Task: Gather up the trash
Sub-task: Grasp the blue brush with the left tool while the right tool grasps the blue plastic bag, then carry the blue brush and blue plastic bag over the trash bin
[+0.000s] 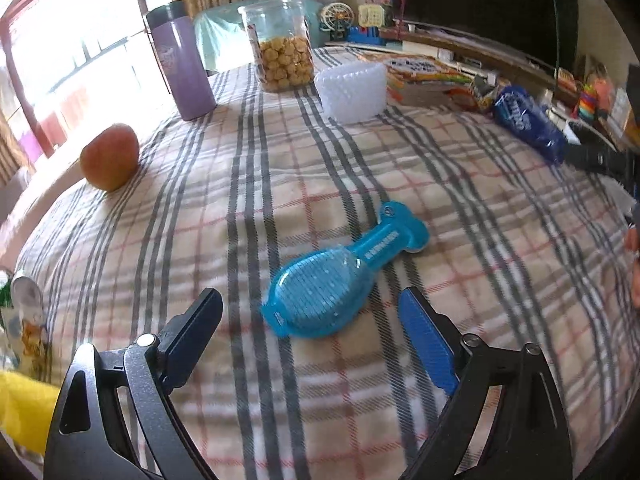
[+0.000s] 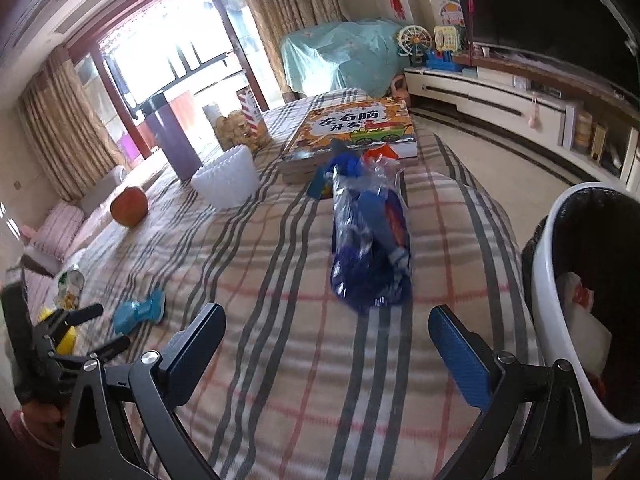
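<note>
A blue plastic blister package [image 1: 340,278] lies on the plaid tablecloth [image 1: 280,400] just ahead of my left gripper [image 1: 310,312], which is open and empty, with its fingers to either side of the package's near end. The package also shows in the right wrist view [image 2: 138,312], with the left gripper [image 2: 102,328] beside it. A crumpled dark blue snack bag [image 2: 370,240] lies just ahead of my right gripper [image 2: 328,332], which is open and empty. The same bag shows at the right of the left wrist view [image 1: 528,122]. A white trash bin [image 2: 560,292] with a black liner stands off the table's right side.
An apple [image 1: 110,156], a purple flask [image 1: 182,60], a clear jar of snacks [image 1: 282,44] and a white textured cup [image 1: 352,90] stand at the far side. A colourful book [image 2: 352,132] lies beyond the snack bag. A can [image 2: 70,284] sits at the left edge.
</note>
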Tool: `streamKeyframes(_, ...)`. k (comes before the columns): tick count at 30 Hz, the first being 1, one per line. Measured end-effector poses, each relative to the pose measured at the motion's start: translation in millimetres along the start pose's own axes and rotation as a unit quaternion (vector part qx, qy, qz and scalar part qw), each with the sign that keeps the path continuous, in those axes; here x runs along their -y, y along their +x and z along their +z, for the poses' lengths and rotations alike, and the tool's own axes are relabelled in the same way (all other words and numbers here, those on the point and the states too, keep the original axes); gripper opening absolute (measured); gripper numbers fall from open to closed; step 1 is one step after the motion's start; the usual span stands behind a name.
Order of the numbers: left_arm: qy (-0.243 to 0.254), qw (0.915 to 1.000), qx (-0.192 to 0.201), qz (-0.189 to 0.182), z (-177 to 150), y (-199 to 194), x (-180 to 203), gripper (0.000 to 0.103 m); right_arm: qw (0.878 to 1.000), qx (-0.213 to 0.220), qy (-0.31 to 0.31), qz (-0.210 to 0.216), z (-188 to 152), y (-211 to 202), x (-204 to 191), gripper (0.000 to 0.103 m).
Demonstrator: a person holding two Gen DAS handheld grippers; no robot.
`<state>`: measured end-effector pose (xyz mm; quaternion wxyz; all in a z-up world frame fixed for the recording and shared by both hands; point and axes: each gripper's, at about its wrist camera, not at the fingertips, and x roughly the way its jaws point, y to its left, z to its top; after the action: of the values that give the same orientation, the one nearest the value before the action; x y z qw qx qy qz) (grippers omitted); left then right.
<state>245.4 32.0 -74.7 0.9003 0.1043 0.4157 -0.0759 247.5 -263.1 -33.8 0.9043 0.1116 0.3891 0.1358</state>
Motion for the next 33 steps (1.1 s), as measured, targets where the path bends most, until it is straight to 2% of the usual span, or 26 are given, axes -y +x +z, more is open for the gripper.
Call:
streamKeyframes(3, 0.004, 0.9999, -0.013, -0.009, 0, 9, -2, 0.092, 1.000, 0.005, 0.002, -0.008, 9, 6, 5, 0.102)
streamKeyframes(7, -0.004, 0.9996, -0.007, -0.025, 1, 10, -4, 0.091, 1.000, 0.007, 0.008, -0.010, 18, 16, 11, 0.101)
streamKeyframes(9, -0.006, 0.9993, -0.007, -0.037, 2, 11, -5, 0.075, 1.000, 0.010, 0.008, -0.014, 19, 19, 13, 0.098)
streamKeyframes(10, -0.003, 0.9990, -0.007, -0.044, 1, 11, -4, 0.062, 1.000, 0.013, 0.008, -0.016, 19, 20, 14, 0.094)
streamKeyframes(11, 0.002, 0.9989, -0.006, -0.047, 2, 11, -2, 0.060, 1.000, 0.014, 0.008, -0.015, 19, 20, 14, 0.083)
streamKeyframes(12, 0.009, 0.9990, -0.005, -0.044, 2, 11, 1, 0.060, 1.000, 0.012, 0.008, -0.014, 18, 21, 15, 0.066)
streamKeyframes(13, 0.014, 0.9991, -0.004, -0.041, 2, 11, 3, 0.059, 1.000, 0.009, 0.008, -0.016, 17, 23, 16, 0.056)
streamKeyframes(14, 0.021, 0.9991, -0.003, -0.036, 2, 10, 6, 0.059, 1.000, 0.004, 0.007, -0.019, 16, 24, 15, 0.041)
streamKeyframes(17, 0.020, 0.9994, -0.003, -0.029, 1, 8, 9, 0.058, 1.000, 0.006, 0.001, -0.020, 12, 19, 12, 0.040)
streamKeyframes(22, -0.014, 0.9987, -0.007, -0.048, -3, 1, 15, 0.058, 1.000, 0.016, -0.002, -0.002, -1, -3, 6, 0.039)
streamKeyframes(33, -0.023, 0.9949, 0.014, -0.097, -3, -26, 77, 0.057, 1.000, 0.020, 0.014, 0.018, -37, -49, 9, 0.039)
